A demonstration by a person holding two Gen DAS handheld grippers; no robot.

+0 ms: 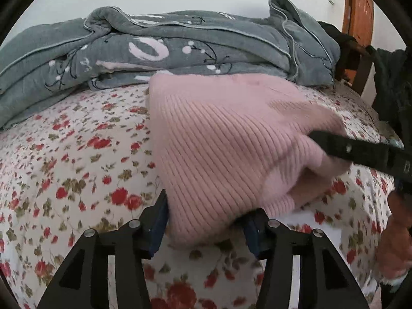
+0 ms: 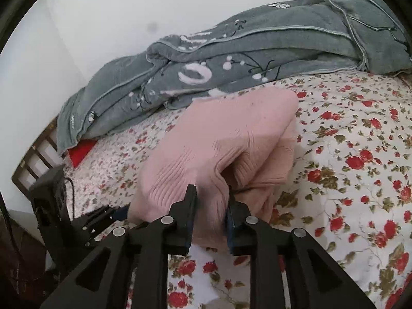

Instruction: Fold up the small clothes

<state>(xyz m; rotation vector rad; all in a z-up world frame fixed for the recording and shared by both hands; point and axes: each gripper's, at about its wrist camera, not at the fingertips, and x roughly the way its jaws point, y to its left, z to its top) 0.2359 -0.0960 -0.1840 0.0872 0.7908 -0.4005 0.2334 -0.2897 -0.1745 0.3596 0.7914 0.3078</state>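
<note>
Pink ribbed knit fills the gap between the pads of the left hand-held gripper (image 1: 206,229): its jaws stand part-way in, with the near edge of the pink sweater (image 1: 221,139) bunched between them and touching the blue pads on both sides, so it reads as pinching that edge. The right hand-held gripper (image 2: 209,216) is pressed nearly together on a thick fold of the same sweater at its other near corner. The garment lies half doubled over on the bed's floral sheet (image 2: 347,180), with a crumpled grey blanket (image 1: 180,51) heaped just behind it.

Judging from this, the risks are in the grip. The knit is soft and stretchy, so uneven pulling between the two hands could skew the fold. The right jaws seem to hold several layers, and a layer could slip out. Carried too far back, the sweater could land against the blanket.
</note>
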